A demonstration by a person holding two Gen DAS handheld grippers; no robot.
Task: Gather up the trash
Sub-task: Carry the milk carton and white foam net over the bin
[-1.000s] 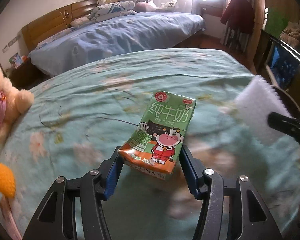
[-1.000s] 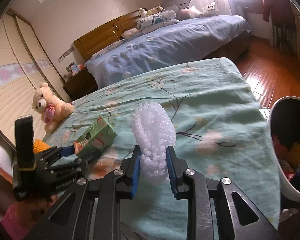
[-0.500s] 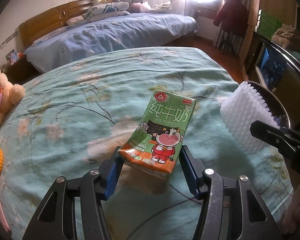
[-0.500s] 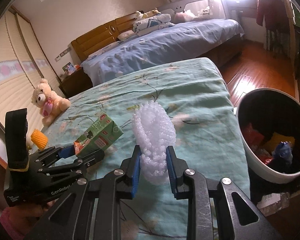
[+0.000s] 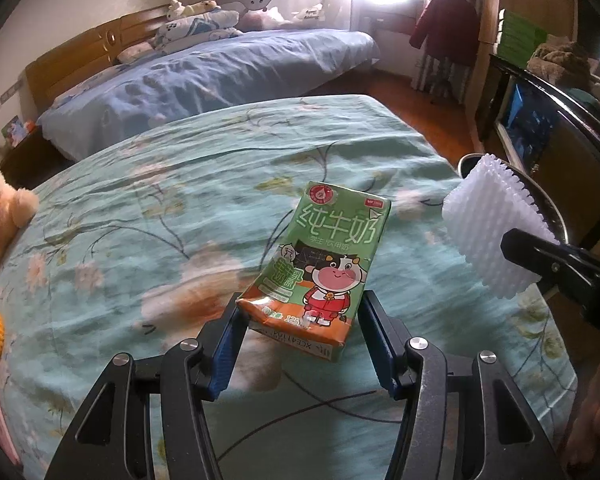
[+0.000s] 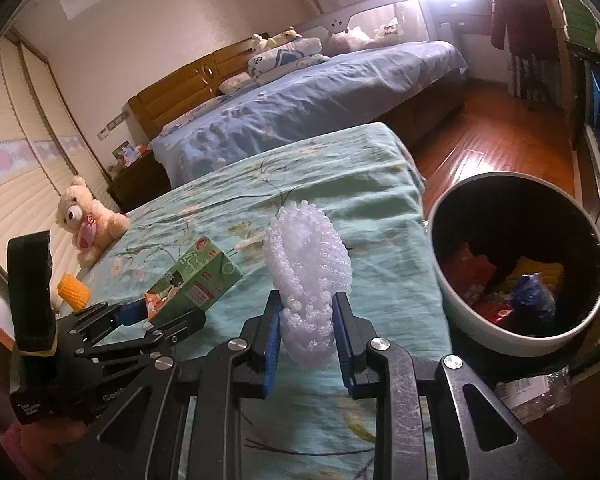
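My left gripper (image 5: 300, 340) is shut on a green milk carton (image 5: 324, 264) with a cartoon cow, held above the teal floral bedspread (image 5: 148, 220). My right gripper (image 6: 306, 336) is shut on a white foam fruit net (image 6: 308, 264). The net also shows in the left wrist view (image 5: 488, 224) at the right, and the carton in the right wrist view (image 6: 196, 280) at the left. A white trash bin (image 6: 516, 340) with a dark inside and several pieces of trash stands on the floor right of the bed, just right of my right gripper.
A cream teddy bear (image 6: 86, 220) and an orange knitted toy (image 6: 73, 290) lie at the bed's left side. A second bed with blue bedding (image 6: 308, 108) stands behind. Wooden floor (image 6: 480, 156) lies to the right, with dark furniture (image 5: 540, 128) beyond.
Both grippers have moved right along the bed toward the bin, each keeping its hold. The bin has come fully into the right wrist view.
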